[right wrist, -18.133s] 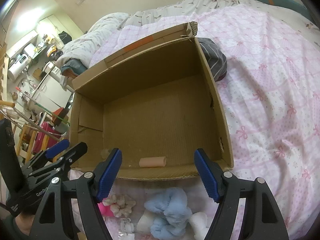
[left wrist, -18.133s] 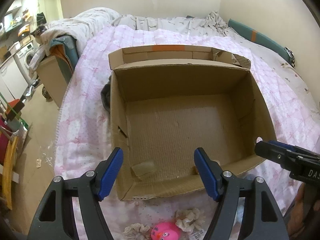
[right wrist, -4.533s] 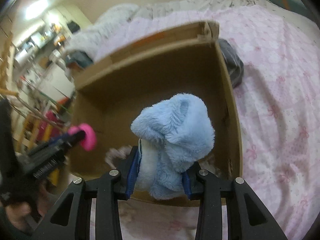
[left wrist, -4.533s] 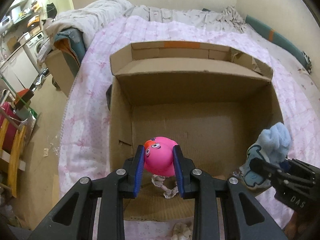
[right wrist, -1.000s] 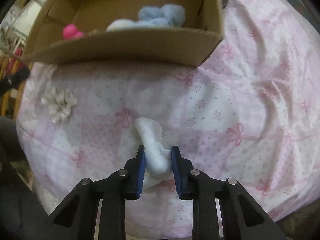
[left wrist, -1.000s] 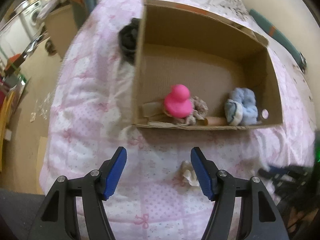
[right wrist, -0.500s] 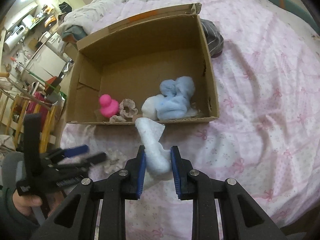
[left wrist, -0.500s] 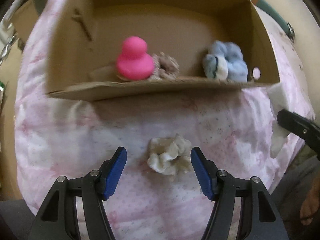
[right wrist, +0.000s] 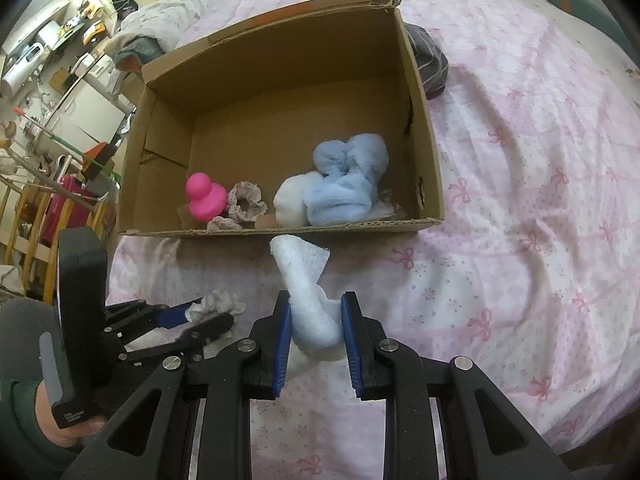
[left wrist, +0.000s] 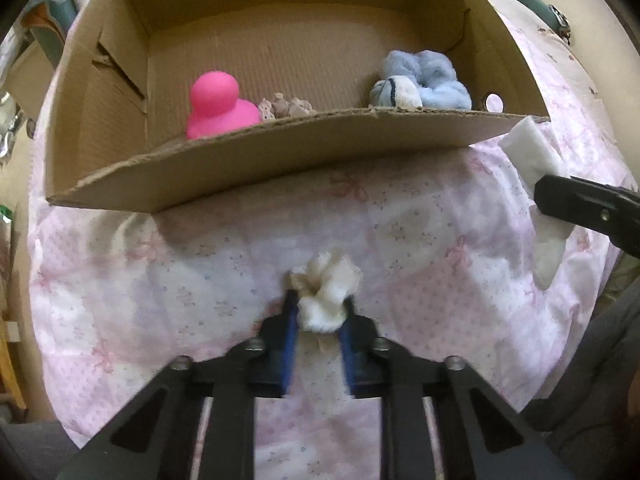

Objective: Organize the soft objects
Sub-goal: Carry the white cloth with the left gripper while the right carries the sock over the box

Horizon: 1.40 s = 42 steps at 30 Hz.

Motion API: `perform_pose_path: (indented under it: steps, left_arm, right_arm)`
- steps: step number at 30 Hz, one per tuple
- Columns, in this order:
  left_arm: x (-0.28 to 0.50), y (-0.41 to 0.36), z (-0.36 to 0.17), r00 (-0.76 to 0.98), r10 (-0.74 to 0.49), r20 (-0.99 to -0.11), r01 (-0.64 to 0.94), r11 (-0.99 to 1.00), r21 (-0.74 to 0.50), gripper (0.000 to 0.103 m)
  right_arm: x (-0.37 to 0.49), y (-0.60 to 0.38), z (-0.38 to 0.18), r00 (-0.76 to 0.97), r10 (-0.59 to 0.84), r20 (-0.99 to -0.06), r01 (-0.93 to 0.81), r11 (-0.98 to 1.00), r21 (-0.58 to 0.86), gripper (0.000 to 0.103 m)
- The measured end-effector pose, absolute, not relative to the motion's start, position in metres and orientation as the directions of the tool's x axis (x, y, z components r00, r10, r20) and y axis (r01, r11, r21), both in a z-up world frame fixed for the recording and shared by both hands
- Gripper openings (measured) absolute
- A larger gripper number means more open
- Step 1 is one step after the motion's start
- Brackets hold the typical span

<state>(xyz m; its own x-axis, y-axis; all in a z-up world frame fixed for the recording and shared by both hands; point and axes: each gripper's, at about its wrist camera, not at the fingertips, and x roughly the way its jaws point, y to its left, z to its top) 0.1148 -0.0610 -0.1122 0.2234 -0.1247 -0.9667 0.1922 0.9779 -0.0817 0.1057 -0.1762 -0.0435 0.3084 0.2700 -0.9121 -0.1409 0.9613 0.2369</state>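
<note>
Both grippers are black plastic frames with silver screws and blue-padded fingers [right wrist: 280, 344]; the left hand [right wrist: 76, 428] shows bare skin below a dark green sleeve.

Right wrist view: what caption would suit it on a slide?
Right gripper clamps a white sock before a cardboard box on the bed.

The cardboard box [right wrist: 424, 128] sat on the bedspread [right wrist: 540, 200], its open top facing up. Inside, along the near wall, the toy duck [right wrist: 204, 198] lay at 9 o'clock, the scrunchie [right wrist: 246, 200] touching its right side, and the plush bundle [right wrist: 340, 184] toward 3 o'clock. Before the box, at 6 o'clock, the fluffy scrunchie [left wrist: 326, 296] lay to the left of the folded sock [right wrist: 308, 292]. A dark garment [right wrist: 430, 66], possibly clothing, lay beside the box's right wall at 1 o'clock.
</note>
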Motion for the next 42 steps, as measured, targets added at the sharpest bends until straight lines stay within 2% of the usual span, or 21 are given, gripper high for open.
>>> perform_pose_path:
  steps: [13,18,26,33,37,38,40,42]
  left_arm:
    - [0.106,-0.027,-0.095,0.262,-0.069,-0.963,0.111,0.993,-0.041,0.01]
    - [0.097,-0.002,-0.053,0.368,-0.071,-0.927,0.042,0.997,-0.06,0.007]
    - [0.114,0.028,0.014,0.509,-0.083,-0.857,-0.015,0.994,-0.106,0.006]
    - [0.143,0.031,0.034,0.565,-0.057,-0.823,0.006,0.998,-0.064,0.006]
    - [0.156,0.029,0.024,0.506,-0.096,-0.857,0.016,0.995,-0.102,0.006]
    - [0.156,0.03,0.016,0.479,-0.104,-0.872,0.014,0.994,-0.111,0.008]
    - [0.15,0.044,-0.008,0.413,-0.096,-0.906,-0.041,0.992,-0.123,0.025]
    - [0.142,0.055,-0.027,0.37,-0.08,-0.925,-0.092,0.988,-0.123,0.067]
  right_arm:
    - [0.107,-0.173,-0.05,0.287,0.259,-0.922,-0.136,0.964,0.229,0.026]
    - [0.104,-0.174,-0.043,0.307,0.272,-0.912,-0.141,0.961,0.239,0.026]
    - [0.096,-0.178,-0.009,0.409,0.359,-0.839,-0.168,0.933,0.317,0.026]
    - [0.115,-0.176,0.022,0.478,0.421,-0.771,-0.192,0.906,0.376,0.026]
    - [0.136,-0.168,0.027,0.485,0.416,-0.769,-0.207,0.909,0.36,0.026]
    - [0.139,-0.166,0.027,0.488,0.409,-0.771,-0.212,0.913,0.349,0.026]
    - [0.143,-0.165,0.023,0.487,0.404,-0.774,-0.209,0.915,0.346,0.026]
    - [0.143,-0.167,0.016,0.473,0.409,-0.78,-0.194,0.912,0.361,0.026]
